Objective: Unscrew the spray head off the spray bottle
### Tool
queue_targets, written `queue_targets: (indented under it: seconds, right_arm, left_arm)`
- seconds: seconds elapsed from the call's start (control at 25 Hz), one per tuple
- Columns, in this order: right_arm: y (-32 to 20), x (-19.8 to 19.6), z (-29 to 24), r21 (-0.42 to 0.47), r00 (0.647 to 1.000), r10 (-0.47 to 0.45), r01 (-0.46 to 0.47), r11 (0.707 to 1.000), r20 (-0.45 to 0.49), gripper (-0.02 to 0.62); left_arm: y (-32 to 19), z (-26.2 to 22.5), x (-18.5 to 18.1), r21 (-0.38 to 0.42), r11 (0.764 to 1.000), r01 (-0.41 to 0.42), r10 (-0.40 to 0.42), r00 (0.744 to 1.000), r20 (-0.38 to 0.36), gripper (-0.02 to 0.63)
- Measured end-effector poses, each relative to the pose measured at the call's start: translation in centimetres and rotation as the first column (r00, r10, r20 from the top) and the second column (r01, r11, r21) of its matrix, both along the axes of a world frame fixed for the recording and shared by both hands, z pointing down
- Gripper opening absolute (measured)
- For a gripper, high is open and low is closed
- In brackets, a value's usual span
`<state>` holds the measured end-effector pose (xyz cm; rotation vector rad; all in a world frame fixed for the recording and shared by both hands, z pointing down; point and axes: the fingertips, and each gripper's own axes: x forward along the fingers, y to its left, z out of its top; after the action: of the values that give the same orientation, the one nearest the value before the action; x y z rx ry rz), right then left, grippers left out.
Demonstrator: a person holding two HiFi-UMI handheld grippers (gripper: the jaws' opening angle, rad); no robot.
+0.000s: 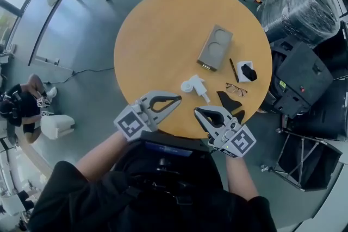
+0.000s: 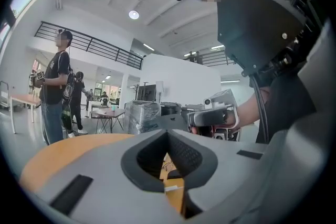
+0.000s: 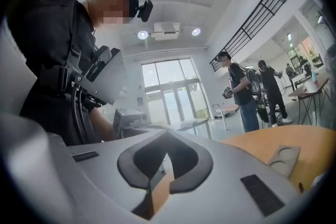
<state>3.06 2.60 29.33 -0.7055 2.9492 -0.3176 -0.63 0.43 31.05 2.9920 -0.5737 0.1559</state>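
A small white spray bottle [image 1: 194, 87] with its spray head lies on its side on the round wooden table [image 1: 157, 41], a little in front of both grippers. My left gripper [image 1: 177, 100] hovers over the table's near edge, left of the bottle, shut with nothing between its fingers. My right gripper [image 1: 197, 112] is beside it to the right, also shut and empty. Neither touches the bottle. In the left gripper view the jaws [image 2: 167, 131] meet, with the right gripper [image 2: 215, 115] beyond them. In the right gripper view the jaws [image 3: 167, 139] are together; the bottle is hidden there.
A grey two-cup holder [image 1: 215, 47] lies at the table's middle right. A pen [image 1: 232, 69], a white box holding a black item [image 1: 247, 71], glasses [image 1: 236, 89] and a black piece [image 1: 228, 100] sit near the right edge. People stand beyond the table [image 2: 55, 97].
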Motion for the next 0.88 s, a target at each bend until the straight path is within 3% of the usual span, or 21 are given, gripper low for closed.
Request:
queue_targets:
  seconds: [0.28,0.48,0.88]
  right_arm:
    - [-0.8,-0.5,-3.2,0.049,0.998,0.01,-0.007,0.999,-0.064,0.006]
    - [-0.5,-0.7,-4.5,0.075,0.991,-0.007,0.017,0.997,-0.132,0.008]
    - [-0.9,0.8,-5.3,0.104,0.99,0.06,-0.046,0.994,-0.131,0.006]
  left_arm:
    - [-0.6,-2.4,-0.3,-0.005,1.0,0.022,-0.022,1.0,-0.014,0.006]
    - [-0.1,-4.7,0.2,0.006,1.0,0.012,-0.011,0.998,-0.068,0.006]
    - [1.0,-5.5,1.8,0.03,1.0,0.006,-0.005,0.999,-0.037,0.005]
